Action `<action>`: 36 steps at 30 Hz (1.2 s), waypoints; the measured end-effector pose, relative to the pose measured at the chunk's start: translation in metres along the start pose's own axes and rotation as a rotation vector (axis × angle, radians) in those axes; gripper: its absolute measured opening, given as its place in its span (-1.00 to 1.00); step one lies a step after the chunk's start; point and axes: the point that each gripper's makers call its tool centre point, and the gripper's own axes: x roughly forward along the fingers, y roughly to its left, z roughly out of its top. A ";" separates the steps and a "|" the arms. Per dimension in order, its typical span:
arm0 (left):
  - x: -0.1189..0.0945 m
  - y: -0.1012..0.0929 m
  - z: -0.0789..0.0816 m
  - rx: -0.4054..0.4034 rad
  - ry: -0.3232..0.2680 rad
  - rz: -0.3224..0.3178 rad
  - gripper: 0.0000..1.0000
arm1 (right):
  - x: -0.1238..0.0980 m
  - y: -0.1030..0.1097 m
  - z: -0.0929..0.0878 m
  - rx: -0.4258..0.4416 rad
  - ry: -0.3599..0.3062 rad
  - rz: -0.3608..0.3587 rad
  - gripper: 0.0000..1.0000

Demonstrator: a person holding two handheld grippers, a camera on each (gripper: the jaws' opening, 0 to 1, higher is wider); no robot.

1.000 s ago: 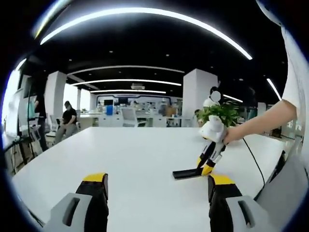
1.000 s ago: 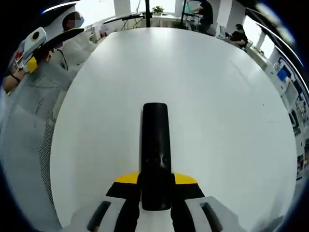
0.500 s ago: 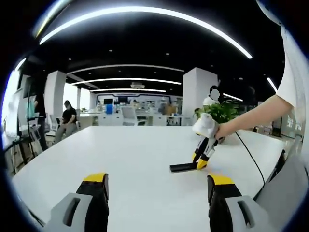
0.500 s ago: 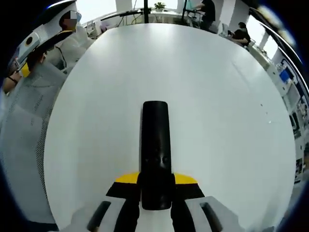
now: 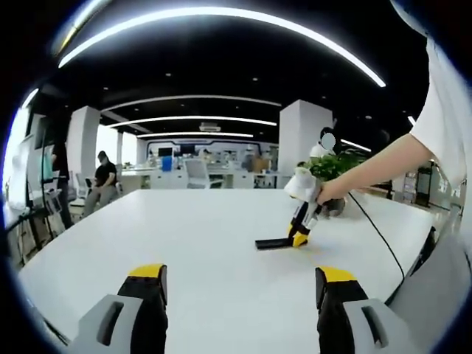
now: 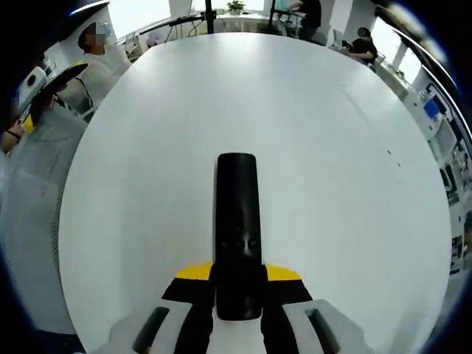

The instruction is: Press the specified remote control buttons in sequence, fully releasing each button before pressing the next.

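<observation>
A long black remote control (image 6: 237, 214) lies lengthwise between the yellow-tipped jaws of my right gripper (image 6: 237, 279), which is shut on its near end. Two small buttons show on its top face. In the left gripper view the same remote (image 5: 273, 243) sits low over the white table (image 5: 199, 236), held by the right gripper (image 5: 298, 234) at the end of a person's arm (image 5: 369, 166). My left gripper (image 5: 241, 279) stands open over the table's near part with nothing between its fingers. It also appears at the upper left as the left gripper (image 6: 33, 80) in the right gripper view.
The large white table (image 6: 295, 110) spreads wide around the remote. A potted plant (image 5: 335, 168) stands behind the right gripper, with a black cable (image 5: 383, 240) trailing from it. A seated person (image 5: 103, 181) and office desks lie beyond the far edge.
The right gripper has carried the remote farther from the left gripper, further out over the table. The left gripper has stayed open and nearly still.
</observation>
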 end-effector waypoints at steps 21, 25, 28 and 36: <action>0.000 0.000 -0.001 0.002 0.008 0.000 0.71 | -0.046 0.006 0.005 0.490 -0.568 -0.260 0.39; 0.000 0.000 -0.001 0.003 0.007 0.001 0.71 | -0.061 0.016 -0.006 0.513 -0.613 -0.340 0.69; 0.000 0.000 -0.001 0.004 0.008 0.001 0.71 | -0.075 0.028 -0.011 0.542 -0.662 -0.408 0.89; 0.000 0.000 -0.001 0.007 0.004 -0.003 0.71 | -0.113 0.068 -0.022 0.631 -0.771 -0.529 0.98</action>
